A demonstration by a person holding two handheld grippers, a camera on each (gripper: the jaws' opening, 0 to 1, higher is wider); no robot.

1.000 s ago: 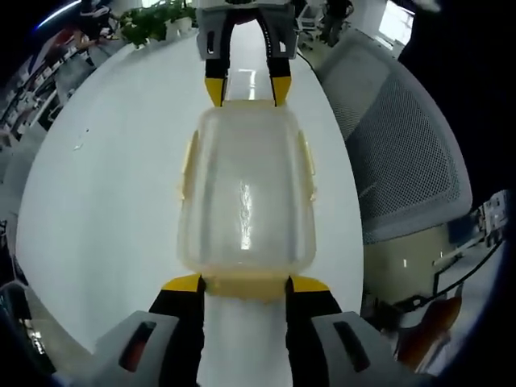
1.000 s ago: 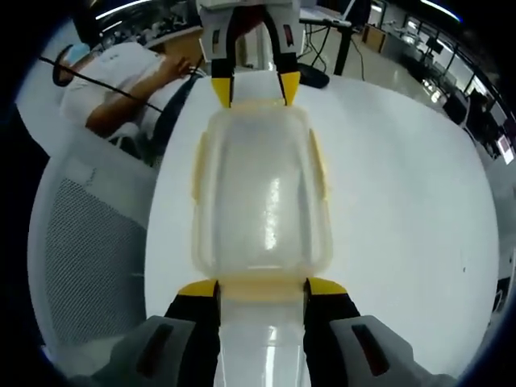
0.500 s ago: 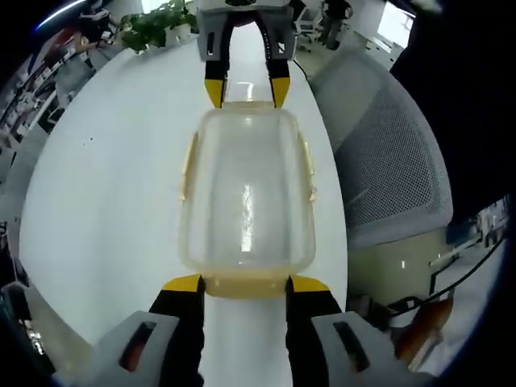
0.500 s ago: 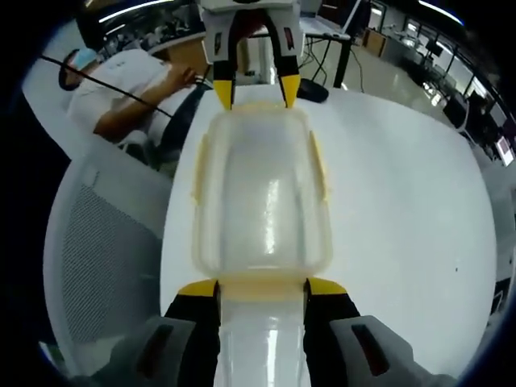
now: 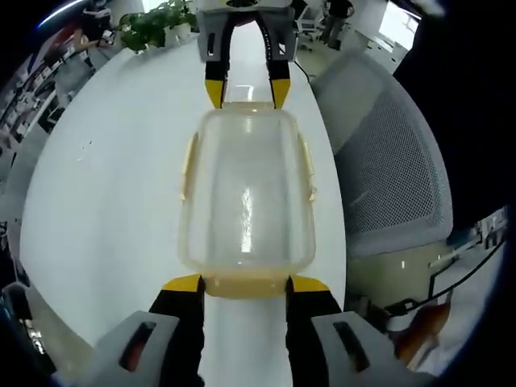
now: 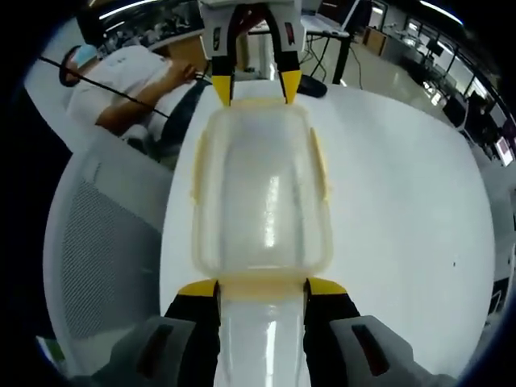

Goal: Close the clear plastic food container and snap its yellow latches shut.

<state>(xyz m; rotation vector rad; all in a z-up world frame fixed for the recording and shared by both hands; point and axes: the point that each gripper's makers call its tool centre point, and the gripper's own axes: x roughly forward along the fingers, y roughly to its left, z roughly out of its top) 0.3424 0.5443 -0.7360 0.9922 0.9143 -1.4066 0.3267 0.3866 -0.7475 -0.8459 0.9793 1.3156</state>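
The clear plastic food container is sitting lid-down-closed on the white table, lying lengthwise between the two grippers. In the left gripper view the left gripper is standing with its yellow-tipped jaws spread to either side of the near end latch, touching or just beside it — nothing clamped between them. The right gripper is showing at the far end, jaws likewise parted, tips at the opposite rim. In the right gripper view the same arrangement is reading in reverse: right gripper near, left gripper far, container between. Inside, nothing is visible through the translucent lid — it is looking empty. Judging it light, thin-walled and slick, likely to skate on the smooth tabletop under a one-sided push; bracing both ends seems wise. Yellow side latches are lying along the long edges — whether snapped, cannot tell.
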